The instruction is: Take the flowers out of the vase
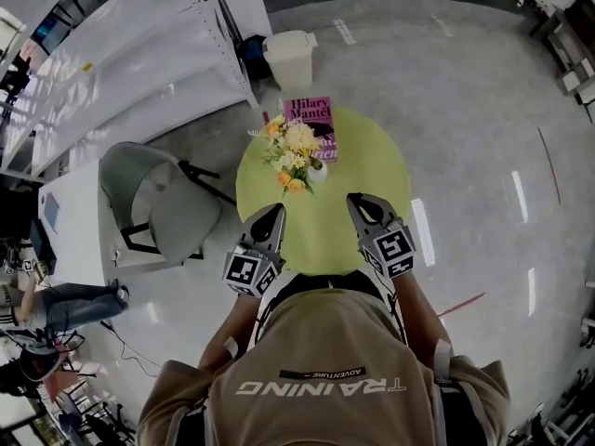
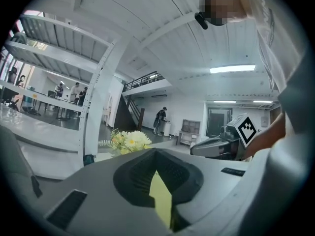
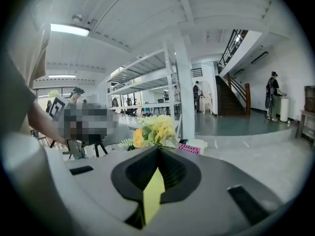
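Note:
A bunch of yellow, white and orange flowers [image 1: 291, 151] stands in a small white vase [image 1: 317, 175] at the far left of a round yellow-green table [image 1: 367, 156]. My left gripper [image 1: 275, 208] hovers over the table's near left edge, its jaws drawn to a point with nothing in them. My right gripper [image 1: 354, 198] is level with it on the right, jaws also together and empty. Both point toward the flowers from a short distance. The flowers [image 2: 129, 140] rise just beyond the left gripper [image 2: 155, 151] in its own view, and the flowers [image 3: 155, 129] sit beyond the right gripper [image 3: 158, 149].
A pink book [image 1: 309, 111] lies on the table behind the vase. A white bin [image 1: 290, 59] stands past the table, a grey chair [image 1: 153, 198] to its left, and white shelving [image 1: 121, 54] beyond that. People stand in the distance.

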### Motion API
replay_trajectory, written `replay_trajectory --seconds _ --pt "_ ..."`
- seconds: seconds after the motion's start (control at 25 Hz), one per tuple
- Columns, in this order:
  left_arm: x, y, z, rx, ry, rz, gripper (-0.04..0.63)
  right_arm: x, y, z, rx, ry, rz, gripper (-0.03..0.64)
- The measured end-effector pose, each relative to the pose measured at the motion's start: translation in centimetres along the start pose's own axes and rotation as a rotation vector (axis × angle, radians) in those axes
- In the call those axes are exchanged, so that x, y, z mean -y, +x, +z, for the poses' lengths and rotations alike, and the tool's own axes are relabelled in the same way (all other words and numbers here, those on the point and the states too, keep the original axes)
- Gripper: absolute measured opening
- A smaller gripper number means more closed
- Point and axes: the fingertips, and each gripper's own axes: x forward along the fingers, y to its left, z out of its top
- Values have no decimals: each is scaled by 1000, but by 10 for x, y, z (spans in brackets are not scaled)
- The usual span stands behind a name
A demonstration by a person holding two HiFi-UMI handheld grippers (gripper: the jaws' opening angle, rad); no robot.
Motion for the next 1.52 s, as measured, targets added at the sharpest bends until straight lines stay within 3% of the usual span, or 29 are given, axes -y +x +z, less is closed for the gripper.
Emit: replay_trajectory --seconds 0.2,0.48,1.0,1.08,1.52 --pt "3 7 -1 -12 -16 102 2 12 11 -10 -22 -49 99 2" --pt "3 12 -4 -3 -23 170 2 16 43 -13 -40 -136 165 2" --pt "-6 4 -3 -2 -22 132 2 18 73 -26 -104 -55 141 3" --pt "-7 3 -3 0 -35 126 2 17 81 -33 -133 -71 150 134" --pt "-23 -8 -10 -22 -21 145 2 22 146 -56 -223 -144 195 140"
